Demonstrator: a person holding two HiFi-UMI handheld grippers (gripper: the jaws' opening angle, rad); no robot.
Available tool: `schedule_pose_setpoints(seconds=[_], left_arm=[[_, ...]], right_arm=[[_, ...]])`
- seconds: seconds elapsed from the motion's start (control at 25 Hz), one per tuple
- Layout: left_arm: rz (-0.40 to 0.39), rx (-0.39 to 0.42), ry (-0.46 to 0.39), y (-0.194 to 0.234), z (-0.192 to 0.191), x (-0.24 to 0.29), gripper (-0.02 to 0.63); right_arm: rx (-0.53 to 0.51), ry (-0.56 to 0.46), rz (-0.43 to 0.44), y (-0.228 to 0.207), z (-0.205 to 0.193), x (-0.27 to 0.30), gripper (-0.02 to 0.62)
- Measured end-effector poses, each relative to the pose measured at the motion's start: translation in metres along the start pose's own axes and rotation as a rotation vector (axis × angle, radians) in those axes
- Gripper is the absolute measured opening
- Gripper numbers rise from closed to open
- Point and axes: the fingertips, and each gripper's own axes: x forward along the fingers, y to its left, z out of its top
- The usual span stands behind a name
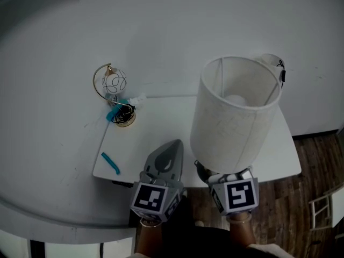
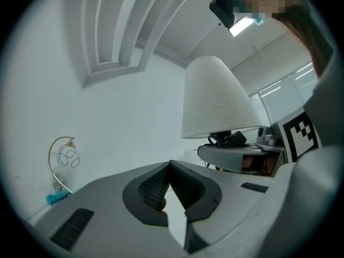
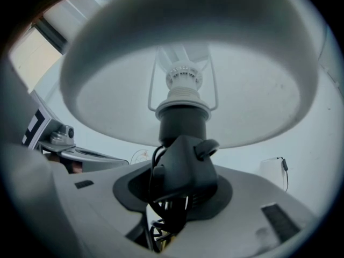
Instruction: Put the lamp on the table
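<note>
My right gripper [image 3: 180,190] is shut on the black socket body of the lamp [image 1: 231,117], just under its white drum shade. The lamp hangs upright above the front right part of the small white table [image 1: 161,136]. Its black cord [image 3: 164,224] is bunched between and below the jaws. In the head view the shade hides most of the right gripper [image 1: 210,172]; only its marker cube shows. To the left of it my left gripper [image 1: 165,163] is over the table's front edge. The left gripper [image 2: 167,168] is shut, its tips touching with nothing between them.
A gold wire ornament [image 1: 114,93] with a teal piece at its foot stands at the table's back left corner. A teal strip [image 1: 110,163] lies near the front left edge. A white object with a black clip [image 1: 275,64] sits behind the shade. Wooden floor [image 1: 317,160] lies to the right.
</note>
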Motion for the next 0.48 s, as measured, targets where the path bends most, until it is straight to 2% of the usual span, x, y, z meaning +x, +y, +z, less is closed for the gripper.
schedule_pose_setpoints(seconds=[0.48], left_arm=[[0.002, -0.006, 0.009, 0.023, -0.006, 0.006, -0.008]], right_arm=[[0.006, 0.015, -0.011, 0.005, -0.009, 0.02, 0.143]])
